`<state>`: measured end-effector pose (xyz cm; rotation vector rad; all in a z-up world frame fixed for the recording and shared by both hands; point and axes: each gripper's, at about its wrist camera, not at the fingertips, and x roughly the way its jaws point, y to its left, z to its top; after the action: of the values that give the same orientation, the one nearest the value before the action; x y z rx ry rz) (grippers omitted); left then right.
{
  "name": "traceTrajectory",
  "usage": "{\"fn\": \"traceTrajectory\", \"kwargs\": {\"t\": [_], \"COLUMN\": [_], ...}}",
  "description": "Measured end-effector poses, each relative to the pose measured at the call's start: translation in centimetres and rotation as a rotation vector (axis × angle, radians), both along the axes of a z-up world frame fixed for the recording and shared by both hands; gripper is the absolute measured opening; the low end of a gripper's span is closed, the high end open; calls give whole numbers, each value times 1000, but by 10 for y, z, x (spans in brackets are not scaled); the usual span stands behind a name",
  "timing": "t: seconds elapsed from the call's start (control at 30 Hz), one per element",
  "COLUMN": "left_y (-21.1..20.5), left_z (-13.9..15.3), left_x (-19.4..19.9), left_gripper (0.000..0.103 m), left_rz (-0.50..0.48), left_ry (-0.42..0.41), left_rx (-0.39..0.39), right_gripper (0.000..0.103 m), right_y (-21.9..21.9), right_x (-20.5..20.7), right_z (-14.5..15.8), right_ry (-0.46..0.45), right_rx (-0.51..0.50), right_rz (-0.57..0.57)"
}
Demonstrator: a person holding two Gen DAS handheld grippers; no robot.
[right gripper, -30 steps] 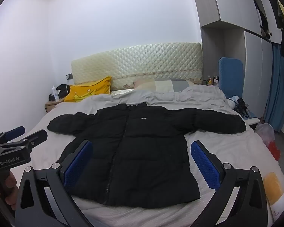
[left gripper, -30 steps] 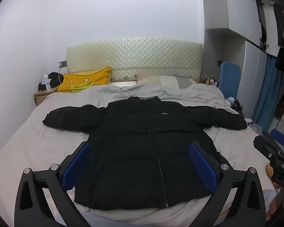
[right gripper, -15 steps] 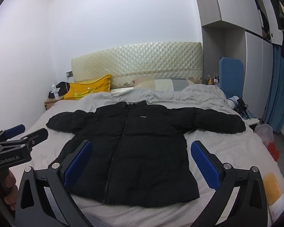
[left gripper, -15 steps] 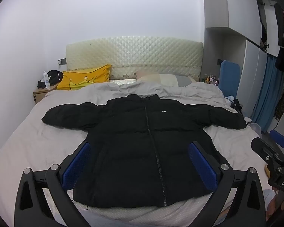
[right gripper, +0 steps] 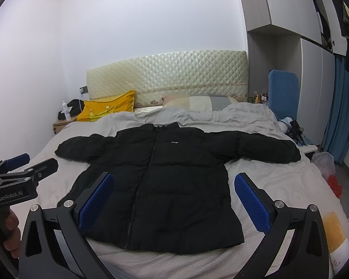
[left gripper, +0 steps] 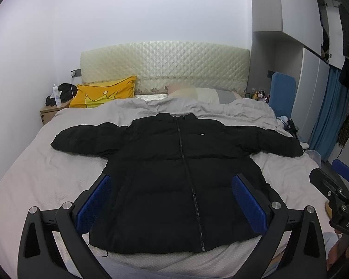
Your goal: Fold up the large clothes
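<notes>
A wide bed (left gripper: 30, 176) with a pale grey cover fills the room, and a black puffer jacket (left gripper: 174, 174) lies flat on it, front up, zip closed down the middle, both sleeves stretched out to left and right, collar toward the far quilted headboard (left gripper: 165, 67), hem at the near edge. A small white logo shows on its chest. The surface is puffy and lightly creased, with no fold in it.

The left gripper (left gripper: 172, 200) hangs above the near hem, its blue-padded fingers (left gripper: 93, 205) spread wide, holding and touching nothing. The right gripper (right gripper: 174, 200) hangs the same way over the near right part of the jacket, jaws wide apart and empty.

At the far left a yellow pillow (left gripper: 102, 93) leans by the headboard.
</notes>
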<state>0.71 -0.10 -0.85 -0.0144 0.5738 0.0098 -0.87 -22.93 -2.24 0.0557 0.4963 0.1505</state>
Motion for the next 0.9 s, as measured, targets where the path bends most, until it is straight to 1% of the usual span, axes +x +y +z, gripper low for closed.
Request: {"fn": "traceTrajectory", "kwargs": {"t": [0.3,0.43,0.57,0.9], "left_y": [-1,2,1,0], "left_z": [1,2,2,6], "left_x": [-1,-2,-1,3], "left_gripper": [103,103,103,103], "left_rz": [9,-4,6,17], "left_ry": [3,7,11,16], "left_rx": [-7,-28,-13,-16], "right_gripper": [103,103,103,103], "right_y": [2,3,4,7], "right_x": [1,2,3,4], "right_z": [1,2,2,2], "right_ry": [4,5,8,9], "right_rx": [-4,-9,-6,-9], "right_rz": [-3,-1,3,3]}}
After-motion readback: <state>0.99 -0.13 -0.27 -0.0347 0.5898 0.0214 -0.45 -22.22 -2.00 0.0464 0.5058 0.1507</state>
